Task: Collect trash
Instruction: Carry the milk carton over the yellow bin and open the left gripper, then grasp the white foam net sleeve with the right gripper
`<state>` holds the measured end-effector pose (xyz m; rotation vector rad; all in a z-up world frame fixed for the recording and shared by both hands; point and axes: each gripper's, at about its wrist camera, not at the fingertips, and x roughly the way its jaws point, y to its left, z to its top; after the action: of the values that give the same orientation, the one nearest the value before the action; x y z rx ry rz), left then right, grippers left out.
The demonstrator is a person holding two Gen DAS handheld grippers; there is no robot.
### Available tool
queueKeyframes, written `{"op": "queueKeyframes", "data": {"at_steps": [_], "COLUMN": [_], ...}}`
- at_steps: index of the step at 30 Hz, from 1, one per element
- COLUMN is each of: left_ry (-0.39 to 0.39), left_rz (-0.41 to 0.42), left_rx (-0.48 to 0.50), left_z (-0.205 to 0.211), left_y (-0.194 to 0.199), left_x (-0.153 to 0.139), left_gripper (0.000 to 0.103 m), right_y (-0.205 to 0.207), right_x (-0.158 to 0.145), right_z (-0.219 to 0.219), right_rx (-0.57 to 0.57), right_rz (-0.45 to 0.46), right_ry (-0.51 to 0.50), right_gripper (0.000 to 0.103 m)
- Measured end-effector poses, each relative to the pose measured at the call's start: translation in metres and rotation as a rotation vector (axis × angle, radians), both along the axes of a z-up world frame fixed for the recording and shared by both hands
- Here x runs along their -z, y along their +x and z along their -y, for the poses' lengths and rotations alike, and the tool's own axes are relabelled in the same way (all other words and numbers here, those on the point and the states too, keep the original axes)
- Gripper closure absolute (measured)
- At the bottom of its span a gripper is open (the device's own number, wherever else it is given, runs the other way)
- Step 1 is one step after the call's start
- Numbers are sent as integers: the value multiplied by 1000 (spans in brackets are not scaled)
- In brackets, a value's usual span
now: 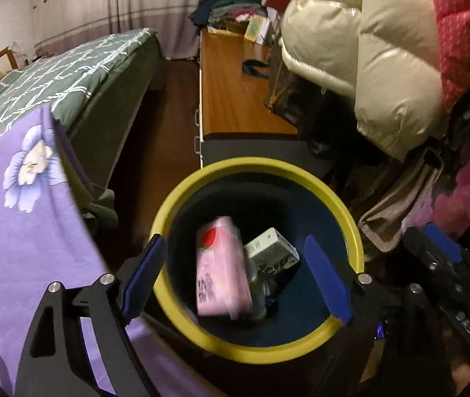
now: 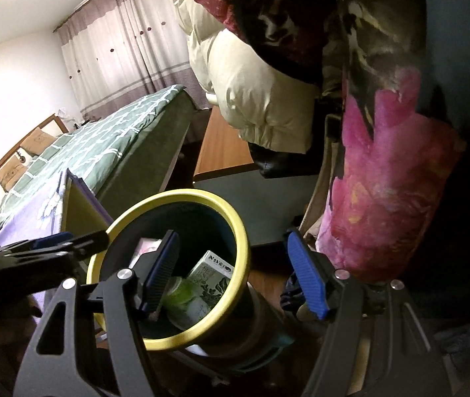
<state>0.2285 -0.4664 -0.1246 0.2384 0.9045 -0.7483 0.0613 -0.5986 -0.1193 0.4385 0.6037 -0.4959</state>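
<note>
Jaws, left: the left gripper (image 1: 238, 281) stands wide apart over the bin mouth, nothing between its blue pads (image 1: 144, 276); one pad overlaps the near-left rim, the other the right rim.
Jaws, right: the right gripper (image 2: 235, 274) is also spread, empty; its left pad (image 2: 162, 271) hangs over the bin opening, its right pad outside the rim, above the floor.
Bin: the bin (image 1: 182, 185) has a yellow rim and dark inside, and stands on the floor between bed and hanging clothes.
Trash: a pink packet (image 1: 220, 268), blurred, lies inside the bin toward the left wall; a white printed box (image 1: 273, 249) sits just beside it on the right, with a greenish bottle (image 2: 185, 297) under the box.
Left edge: a purple flowered sheet (image 1: 20, 215) drapes off the bed corner, close to the rim.
Right edge: a pink flowered garment (image 2: 383, 192) and a cream puffer coat (image 1: 360, 53) hang just beside and above the bin, crowding that side.
Open room: a dark strip of floor (image 1: 168, 106) runs between the bed (image 1: 69, 66) and the table (image 1: 235, 92).
Far: clothes (image 1: 235, 3) piled at the table's end; a curtain (image 1: 119, 0) behind.
</note>
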Motion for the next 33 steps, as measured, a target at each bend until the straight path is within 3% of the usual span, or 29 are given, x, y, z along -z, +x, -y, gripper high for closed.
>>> {"op": "queueKeyframes", "data": {"at_steps": [8, 13, 17, 21, 26, 33], "left_ry": [-106, -161, -150, -81, -38, 31], "left_rz": [191, 290, 362, 418, 396, 403], "left_rx": [-115, -280, -450, -639, -828, -971], "left_z": [-97, -193, -283, -370, -460, -531], "left_y": [-20, -32, -40, -42, -30, -14], "left_x": [-51, -76, -86, -80, -59, -27], "left_gripper": [7, 5, 5, 5, 5, 5], "right_y": [12, 26, 40, 59, 81, 114], "right_x": [-3, -7, -8, -12, -15, -25], "right_z": [-25, -48, -73, -109, -161, -247], "right_rx": [-60, -115, -174, -263, -406, -608], "right_rz": [-11, -19, -31, -41, -49, -58], "right_ry": [-9, -25, -37, -47, -36, -75], "right_gripper": [36, 35, 35, 35, 35, 34]}}
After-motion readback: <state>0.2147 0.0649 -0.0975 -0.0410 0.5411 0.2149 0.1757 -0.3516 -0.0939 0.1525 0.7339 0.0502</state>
